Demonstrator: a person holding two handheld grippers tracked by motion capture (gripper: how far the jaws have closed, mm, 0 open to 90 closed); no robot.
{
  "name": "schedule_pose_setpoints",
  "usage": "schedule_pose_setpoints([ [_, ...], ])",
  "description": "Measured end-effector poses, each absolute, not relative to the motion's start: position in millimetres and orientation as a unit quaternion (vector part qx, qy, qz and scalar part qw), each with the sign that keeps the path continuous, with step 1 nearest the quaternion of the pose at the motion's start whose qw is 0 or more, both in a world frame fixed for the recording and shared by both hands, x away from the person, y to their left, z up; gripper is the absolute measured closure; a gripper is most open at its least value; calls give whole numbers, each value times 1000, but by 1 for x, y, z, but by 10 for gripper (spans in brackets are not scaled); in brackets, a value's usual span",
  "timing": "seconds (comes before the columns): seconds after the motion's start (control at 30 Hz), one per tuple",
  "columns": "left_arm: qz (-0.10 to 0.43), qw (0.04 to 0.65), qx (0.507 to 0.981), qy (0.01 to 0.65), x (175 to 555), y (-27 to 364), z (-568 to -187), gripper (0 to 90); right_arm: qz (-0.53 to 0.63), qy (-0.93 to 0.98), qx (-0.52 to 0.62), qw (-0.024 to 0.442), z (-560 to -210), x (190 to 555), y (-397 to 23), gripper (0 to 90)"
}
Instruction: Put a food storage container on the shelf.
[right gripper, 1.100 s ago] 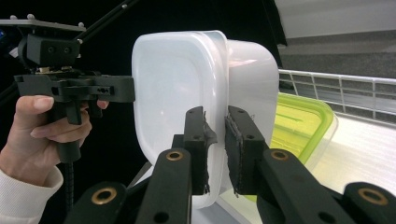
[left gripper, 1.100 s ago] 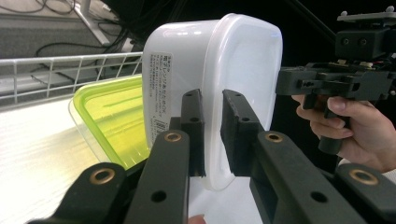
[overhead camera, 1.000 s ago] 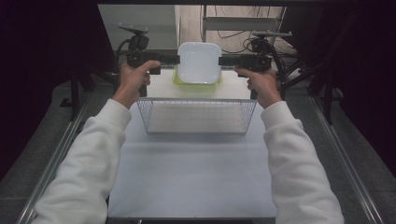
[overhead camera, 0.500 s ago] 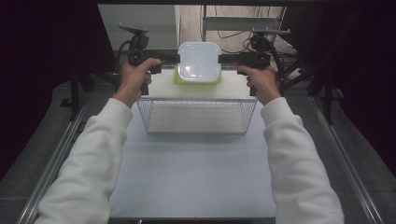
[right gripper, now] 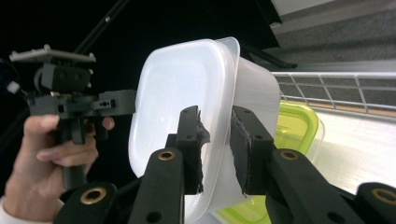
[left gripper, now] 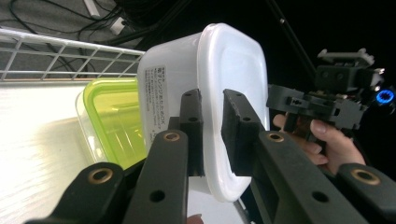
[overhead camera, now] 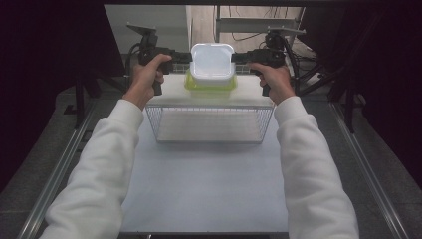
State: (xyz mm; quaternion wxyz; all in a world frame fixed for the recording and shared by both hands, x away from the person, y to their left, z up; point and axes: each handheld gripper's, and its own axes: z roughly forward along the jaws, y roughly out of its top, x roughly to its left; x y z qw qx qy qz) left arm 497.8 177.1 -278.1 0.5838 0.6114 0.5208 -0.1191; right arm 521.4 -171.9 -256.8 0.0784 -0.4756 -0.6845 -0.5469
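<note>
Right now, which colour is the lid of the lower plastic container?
Yellow-green lid, clearest in the left gripper view.

White label with several lines of small black print on the side wall of the white container (left gripper: 173,88); characters too small and blurred to read; no other writing legible.

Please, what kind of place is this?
Probably a lab bench set up for recording, not a kitchen: a white table framed by metal rails, dark curtains around it, loose cables behind, and a wire basket as a prop.
</note>
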Motion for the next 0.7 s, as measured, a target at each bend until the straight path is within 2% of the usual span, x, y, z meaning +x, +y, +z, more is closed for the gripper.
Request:
schedule_pose_setpoints([
  [0.17, -120, 580, 603, 535, 504, 177, -283, 774, -547, -670, -494, 94, -263, 529, -172, 710],
  [0.6, -119, 585, 595, 538, 507, 177, -287, 781, -547, -659, -507, 97, -269, 534, -172, 700],
  [0.7, -116, 582, 599, 537, 506, 176, -287, 736, -548, -659, -506, 94, -269, 533, -171, 666],
])
